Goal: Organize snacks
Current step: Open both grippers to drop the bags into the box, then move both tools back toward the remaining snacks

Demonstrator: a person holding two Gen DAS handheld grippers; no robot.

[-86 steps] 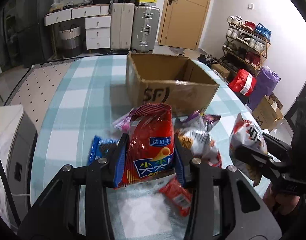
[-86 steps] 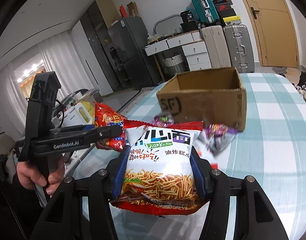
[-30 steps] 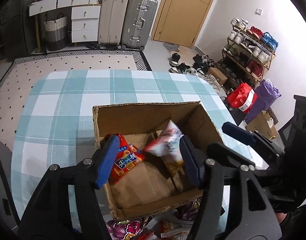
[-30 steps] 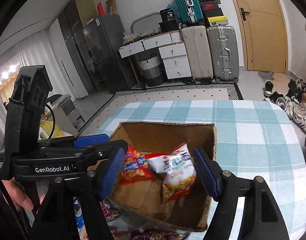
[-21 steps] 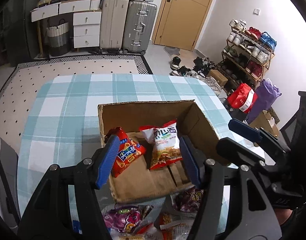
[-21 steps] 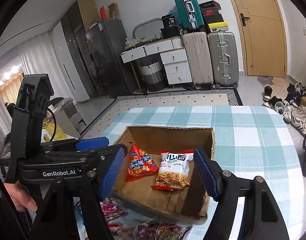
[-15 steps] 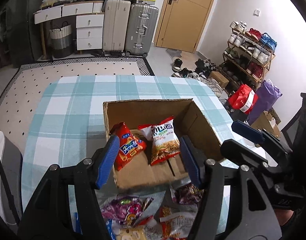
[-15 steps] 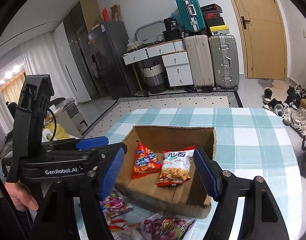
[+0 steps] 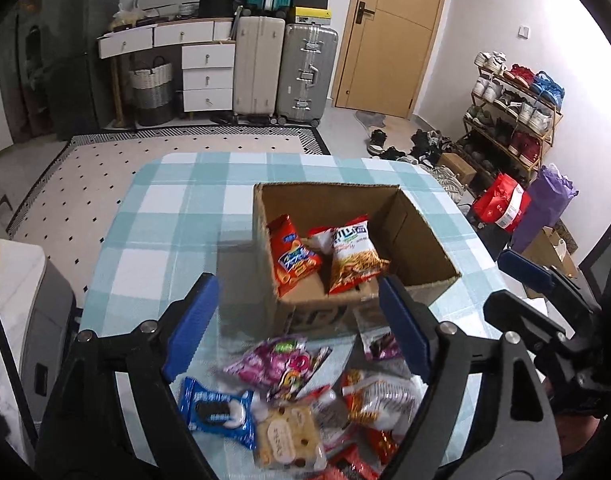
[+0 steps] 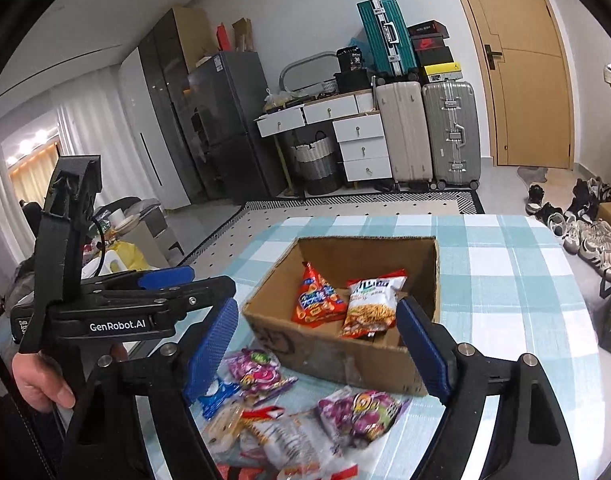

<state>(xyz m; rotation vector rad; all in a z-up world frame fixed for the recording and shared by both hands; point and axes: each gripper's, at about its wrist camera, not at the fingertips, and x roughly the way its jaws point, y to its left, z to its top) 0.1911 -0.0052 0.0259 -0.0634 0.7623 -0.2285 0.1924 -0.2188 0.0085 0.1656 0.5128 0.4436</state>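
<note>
An open cardboard box (image 9: 423, 242) (image 10: 329, 350) stands on the checked tablecloth. Inside lie a red chip bag (image 9: 291, 258) (image 10: 315, 300) and a white noodle-snack bag (image 9: 355, 256) (image 10: 371, 300). In front of the box lies a pile of loose snacks: a purple bag (image 9: 277, 362) (image 10: 357, 410), a blue cookie pack (image 9: 215, 410), a beige pastry pack (image 9: 285, 438). My left gripper (image 9: 297, 330) hangs above the pile, jaws opening, nothing between them. My right gripper (image 10: 325, 348) hovers near the box's front wall, jaws opening and empty.
The table (image 9: 157, 216) reaches beyond the box to its far edge. On the floor behind stand suitcases (image 9: 281, 66), white drawers (image 9: 207, 76) and a shoe rack (image 9: 513, 108). A hand (image 10: 41, 384) holds the left gripper's handle at the left of the right wrist view.
Both grippers let their bags fall into the box, then drew back toward me and rose. Their jaws have spread wider. The snack pile has come into view below.
</note>
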